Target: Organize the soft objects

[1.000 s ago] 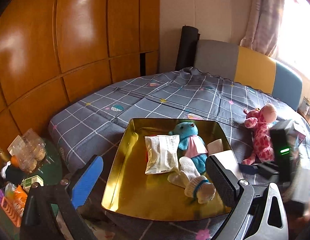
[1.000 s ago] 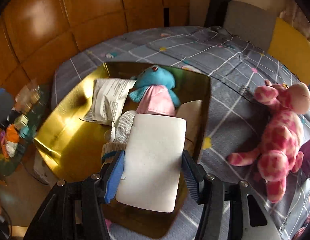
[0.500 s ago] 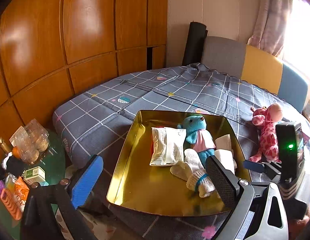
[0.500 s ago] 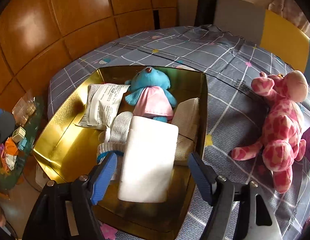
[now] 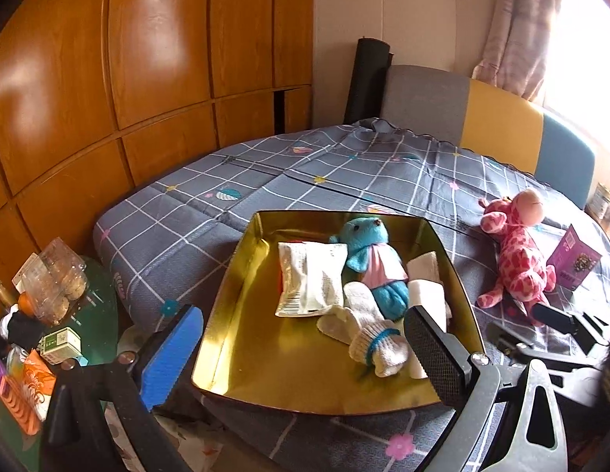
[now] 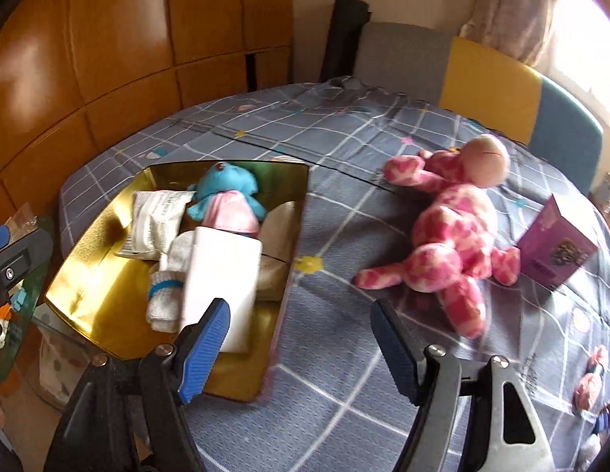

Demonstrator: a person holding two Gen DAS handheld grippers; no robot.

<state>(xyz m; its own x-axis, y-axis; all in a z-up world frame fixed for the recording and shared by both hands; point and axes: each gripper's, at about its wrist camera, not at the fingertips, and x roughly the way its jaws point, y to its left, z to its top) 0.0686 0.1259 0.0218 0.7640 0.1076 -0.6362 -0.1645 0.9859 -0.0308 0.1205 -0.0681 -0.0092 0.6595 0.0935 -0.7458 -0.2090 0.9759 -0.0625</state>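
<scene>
A gold tray [image 5: 242, 299] [image 6: 88, 251] sits on the bed's near edge. It holds a blue plush bear [image 5: 367, 255] [image 6: 226, 196], a white snack packet [image 5: 308, 279] [image 6: 155, 216], white socks [image 5: 367, 334] [image 6: 167, 287] and a white foam block [image 6: 222, 271] [image 5: 426, 295]. A pink plush giraffe [image 5: 517, 251] [image 6: 450, 236] lies on the bedspread right of the tray. My left gripper [image 5: 301, 354] is open and empty over the tray's near side. My right gripper [image 6: 301, 342] is open and empty above the bedspread, between tray and giraffe.
A purple box [image 6: 556, 251] [image 5: 576, 259] stands right of the giraffe. A glass side table [image 5: 69, 314] with packets and a plastic container is at the left. A wooden wardrobe [image 5: 128, 78] and a multicoloured headboard [image 5: 497, 118] bound the bed.
My right gripper opened, let go of the white foam block into the tray, and swung right toward the giraffe. My left gripper drew back a little.
</scene>
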